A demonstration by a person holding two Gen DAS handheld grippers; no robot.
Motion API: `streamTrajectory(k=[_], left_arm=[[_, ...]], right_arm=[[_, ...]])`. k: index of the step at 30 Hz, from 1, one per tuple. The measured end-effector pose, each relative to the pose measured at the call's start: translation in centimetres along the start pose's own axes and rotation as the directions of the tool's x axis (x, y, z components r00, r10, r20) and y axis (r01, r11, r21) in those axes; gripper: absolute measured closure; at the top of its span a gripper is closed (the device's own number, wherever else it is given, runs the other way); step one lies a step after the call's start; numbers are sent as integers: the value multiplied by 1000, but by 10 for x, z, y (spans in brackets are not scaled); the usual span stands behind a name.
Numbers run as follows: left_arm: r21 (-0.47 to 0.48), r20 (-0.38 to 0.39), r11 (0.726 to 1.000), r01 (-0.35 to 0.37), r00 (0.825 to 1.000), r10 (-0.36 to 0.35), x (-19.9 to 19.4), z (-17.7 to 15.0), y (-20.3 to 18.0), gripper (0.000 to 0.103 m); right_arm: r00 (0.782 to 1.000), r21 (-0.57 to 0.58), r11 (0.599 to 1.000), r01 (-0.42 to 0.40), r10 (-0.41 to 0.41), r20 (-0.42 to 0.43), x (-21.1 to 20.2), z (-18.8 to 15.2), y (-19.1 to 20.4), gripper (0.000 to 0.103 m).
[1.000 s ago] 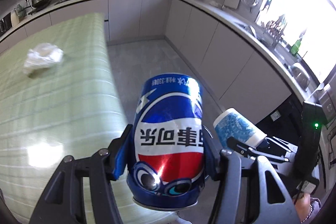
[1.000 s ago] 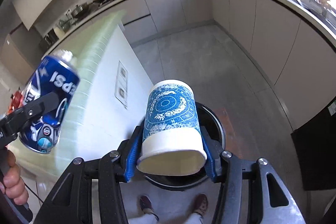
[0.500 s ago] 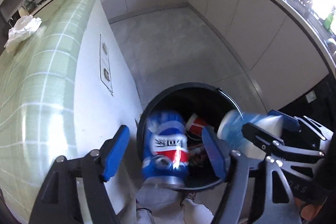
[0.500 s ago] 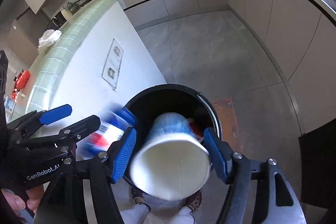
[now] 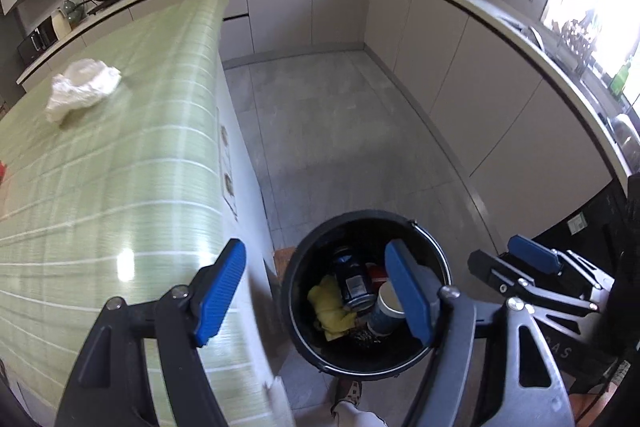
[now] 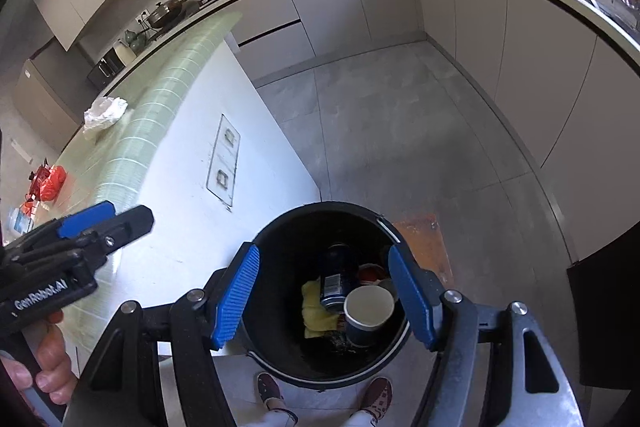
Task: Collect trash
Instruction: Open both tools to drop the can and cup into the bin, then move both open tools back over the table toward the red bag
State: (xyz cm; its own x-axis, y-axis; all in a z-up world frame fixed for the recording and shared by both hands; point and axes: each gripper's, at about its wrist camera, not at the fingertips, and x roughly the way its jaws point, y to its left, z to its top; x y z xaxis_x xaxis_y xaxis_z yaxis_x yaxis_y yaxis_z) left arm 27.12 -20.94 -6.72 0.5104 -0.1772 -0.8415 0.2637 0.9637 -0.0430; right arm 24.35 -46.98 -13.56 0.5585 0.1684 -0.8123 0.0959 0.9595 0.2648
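Left view: my left tongs [image 5: 314, 291] hang spread and empty, bin [image 5: 434, 345] at 5 o'clock with can [image 5: 354, 281] and cup [image 5: 386, 309] inside. Right view: right tongs [image 6: 324, 297] gape empty too. Next, I'd swing toward the white wad [image 6: 105, 112] at 10 o'clock on the surface [image 6: 168, 99], staying wide.

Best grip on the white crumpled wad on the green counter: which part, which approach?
Come from above onto the crumpled white wad and pinch its raised middle. It lies low and loose on the green counter, offering no rim or handle, so its bunched folds look easiest.
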Motion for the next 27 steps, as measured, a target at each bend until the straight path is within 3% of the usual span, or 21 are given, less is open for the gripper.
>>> streamTrajectory(k=[13, 20, 27], left_arm=[[-26, 68, 1000, 14, 998, -12, -60, -5, 83, 29], [-71, 104, 997, -8, 994, 15, -87, -17, 165, 29], [-129, 115, 990, -50, 991, 65, -102, -30, 258, 29]], right_arm=[[998, -13, 1000, -4, 5, 65, -40, 6, 96, 32], [992, -71, 997, -28, 37, 125, -46, 9, 182, 26], [989, -118, 991, -65, 80, 124, -25, -1, 274, 25]])
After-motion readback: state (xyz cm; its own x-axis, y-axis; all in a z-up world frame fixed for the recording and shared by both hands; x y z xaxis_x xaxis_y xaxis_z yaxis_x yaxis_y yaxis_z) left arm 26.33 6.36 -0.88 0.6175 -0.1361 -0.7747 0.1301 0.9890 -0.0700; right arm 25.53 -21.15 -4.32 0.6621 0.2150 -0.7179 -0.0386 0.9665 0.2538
